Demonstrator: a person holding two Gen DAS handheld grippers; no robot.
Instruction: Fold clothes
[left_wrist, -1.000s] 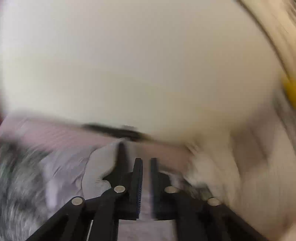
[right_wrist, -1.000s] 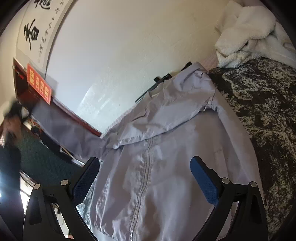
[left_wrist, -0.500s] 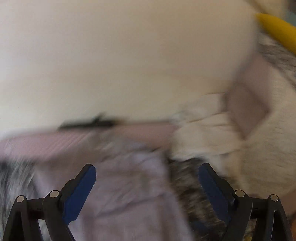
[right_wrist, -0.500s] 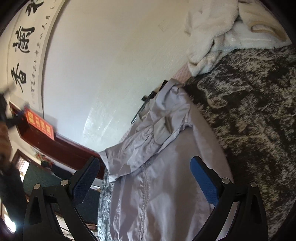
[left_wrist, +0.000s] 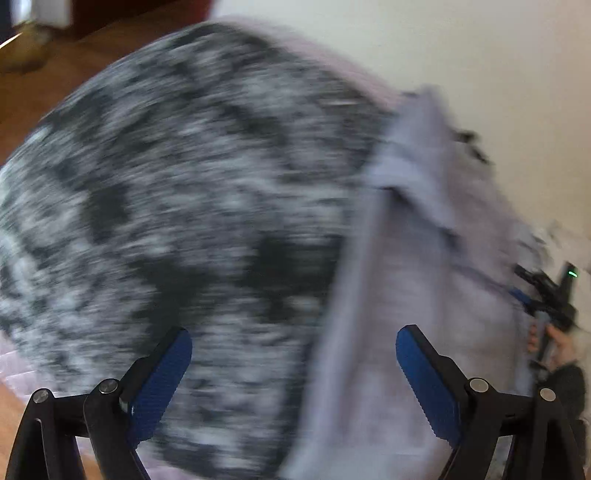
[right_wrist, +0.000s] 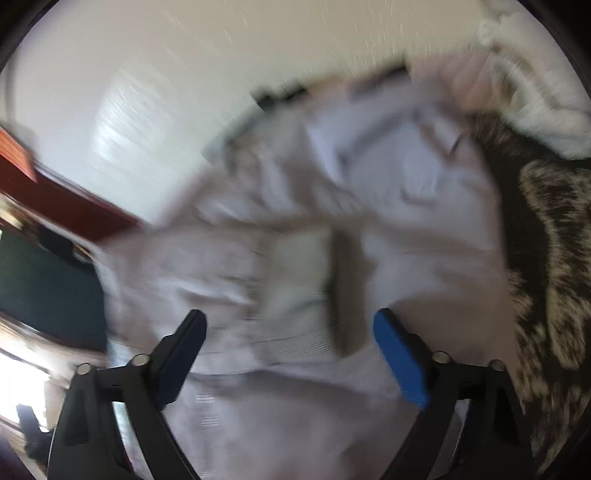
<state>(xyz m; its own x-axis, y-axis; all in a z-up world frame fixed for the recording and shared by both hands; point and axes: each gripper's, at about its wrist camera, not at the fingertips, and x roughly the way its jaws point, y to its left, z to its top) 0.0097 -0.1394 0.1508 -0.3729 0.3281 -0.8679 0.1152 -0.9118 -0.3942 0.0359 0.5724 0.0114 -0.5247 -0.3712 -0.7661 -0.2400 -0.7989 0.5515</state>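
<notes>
A: What fills the left wrist view?

B: A black-and-white mottled blanket (left_wrist: 177, 206) takes up the whole left and centre, badly blurred. Down the right side of the frame lies the pale lilac jacket (left_wrist: 436, 295), spread flat on that blanket, with a cream wall (left_wrist: 498, 66) in the upper right.

A: And the left gripper?

B: The left gripper (left_wrist: 293, 373) sits at the bottom edge, its blue pads spread wide with nothing between them. The jacket's edge runs up the frame between the two fingers; the right-hand pad is over the cloth, the left-hand one over the blanket. I cannot tell whether either touches.

A: The right wrist view?

B: The jacket (right_wrist: 406, 206) covers the centre, rumpled and smeared by motion. The blanket (right_wrist: 546, 258) shows along the right edge, a white fluffy bundle (right_wrist: 535, 96) in the upper right, the wall (right_wrist: 184, 74) in the upper left.

A: Is the right gripper gripping?

B: No. The right gripper (right_wrist: 290, 354) is low in the frame, its jaws closing yet wide apart, with jacket cloth in the gap and the pads clear of it.

A: Anything smaller?

B: At the right edge of the left wrist view, a hand (left_wrist: 557, 343) holds the other gripper by its handle, a green light above it.
</notes>
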